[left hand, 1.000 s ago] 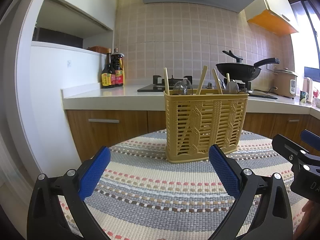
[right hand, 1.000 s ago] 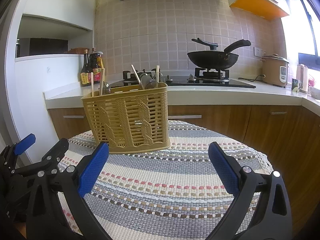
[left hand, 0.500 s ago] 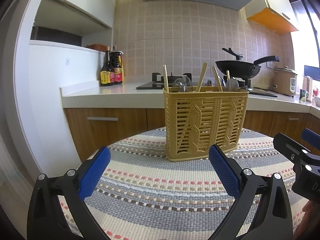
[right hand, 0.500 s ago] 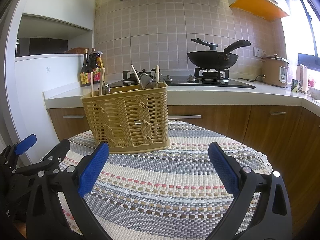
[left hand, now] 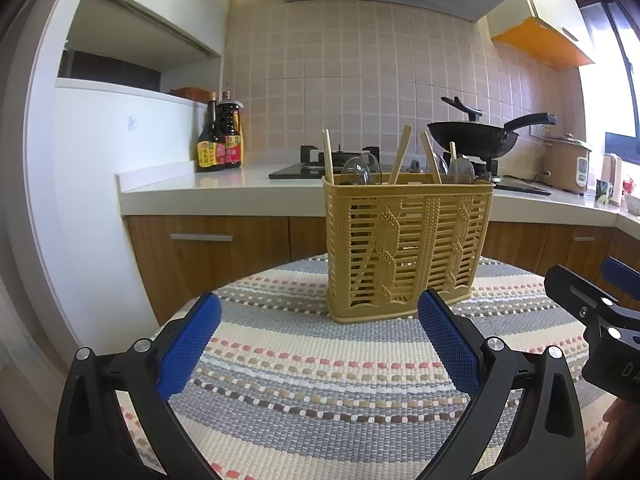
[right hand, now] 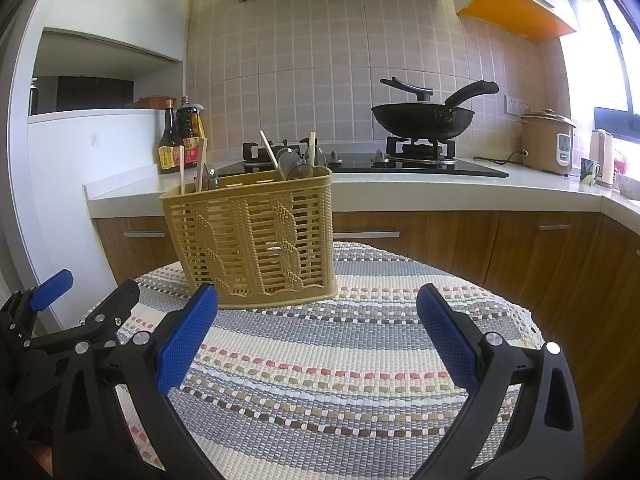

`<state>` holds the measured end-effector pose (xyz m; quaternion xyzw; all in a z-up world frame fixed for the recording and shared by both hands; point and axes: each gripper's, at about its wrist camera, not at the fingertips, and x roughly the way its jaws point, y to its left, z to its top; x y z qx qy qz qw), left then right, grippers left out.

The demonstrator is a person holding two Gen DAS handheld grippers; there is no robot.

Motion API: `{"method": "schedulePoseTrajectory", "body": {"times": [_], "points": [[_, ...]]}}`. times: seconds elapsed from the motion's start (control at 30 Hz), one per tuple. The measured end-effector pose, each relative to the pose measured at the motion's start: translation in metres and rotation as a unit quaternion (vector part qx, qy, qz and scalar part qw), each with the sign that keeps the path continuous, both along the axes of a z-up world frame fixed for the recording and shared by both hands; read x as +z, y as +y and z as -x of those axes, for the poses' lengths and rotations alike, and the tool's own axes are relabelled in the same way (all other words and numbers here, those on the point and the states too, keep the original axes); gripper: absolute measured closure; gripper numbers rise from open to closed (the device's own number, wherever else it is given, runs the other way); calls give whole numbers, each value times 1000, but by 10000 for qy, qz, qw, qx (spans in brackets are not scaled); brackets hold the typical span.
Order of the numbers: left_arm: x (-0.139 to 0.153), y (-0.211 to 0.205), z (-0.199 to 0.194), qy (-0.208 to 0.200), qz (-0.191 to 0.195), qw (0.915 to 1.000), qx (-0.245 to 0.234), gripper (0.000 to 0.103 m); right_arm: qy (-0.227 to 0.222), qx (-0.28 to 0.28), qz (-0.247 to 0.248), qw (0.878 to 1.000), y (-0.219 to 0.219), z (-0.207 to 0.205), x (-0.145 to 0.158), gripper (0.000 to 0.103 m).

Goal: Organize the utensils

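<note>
A tan slatted utensil basket [left hand: 406,246] [right hand: 256,240] stands upright on the striped woven mat [left hand: 320,380] [right hand: 328,360]. Wooden chopsticks [left hand: 329,156] [right hand: 269,152] and metal spoons [left hand: 362,168] [right hand: 289,164] stick up out of it. My left gripper [left hand: 320,344] hangs open just in front of the basket, nothing between its blue pads. My right gripper [right hand: 318,340] is open too, with the basket ahead and to its left. Each gripper shows at the edge of the other's view.
Behind the mat runs a white kitchen counter [left hand: 208,188] with wooden drawers beneath. On it stand two sauce bottles [left hand: 220,140], a gas hob with a black wok [right hand: 424,118], and a rice cooker [right hand: 548,140]. The mat ends at a rounded table edge [right hand: 516,312].
The left wrist view has drifted slightly, so the basket sits a little lower and nearer. Both grippers stay open and the basket has not moved.
</note>
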<state>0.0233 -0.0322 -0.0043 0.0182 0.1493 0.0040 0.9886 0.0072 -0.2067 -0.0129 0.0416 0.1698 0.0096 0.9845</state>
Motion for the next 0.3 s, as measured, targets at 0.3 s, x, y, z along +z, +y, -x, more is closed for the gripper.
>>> {"method": "schedulePoseTrajectory", "body": {"times": [0.3], "points": [[0,2,-1,30,-7,9999,96,7,-7,7,19,10000,2,1,0,8]]}}
